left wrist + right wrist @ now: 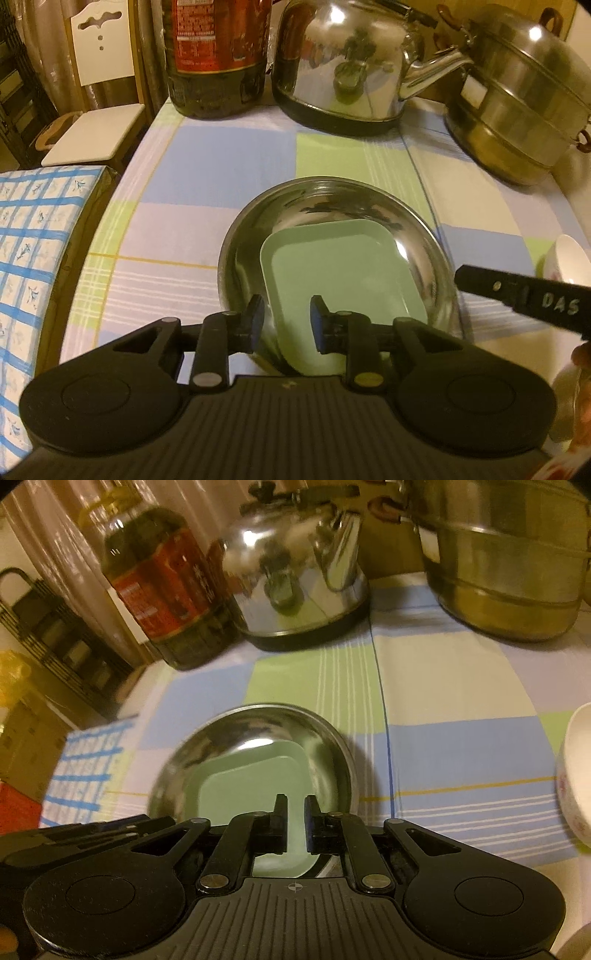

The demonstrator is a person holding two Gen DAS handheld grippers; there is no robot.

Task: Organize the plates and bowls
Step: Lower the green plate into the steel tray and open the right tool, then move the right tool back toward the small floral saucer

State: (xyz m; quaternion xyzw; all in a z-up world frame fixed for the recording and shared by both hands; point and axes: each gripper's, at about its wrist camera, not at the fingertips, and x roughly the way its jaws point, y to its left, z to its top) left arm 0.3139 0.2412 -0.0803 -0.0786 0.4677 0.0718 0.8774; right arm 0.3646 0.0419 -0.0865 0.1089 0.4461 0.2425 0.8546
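A steel bowl [332,206] sits on the checked tablecloth with a pale green square plate [340,269] lying tilted inside it. My left gripper [284,319] is open, its fingers over the near rim of the bowl and the plate's near edge. My right gripper [295,818] hovers over the same green plate [251,782] and steel bowl [229,734]; its jaws stand slightly apart with nothing between them. The right gripper's body shows in the left wrist view [524,299]. A white floral bowl [576,771] stands at the right and also shows in the left wrist view [565,258].
A steel kettle [347,66], a dark oil bottle [218,55] and a stacked steel steamer pot [524,99] stand along the far side. A blue-checked box [37,251] lies at the left edge. A white chair [99,110] stands beyond the table.
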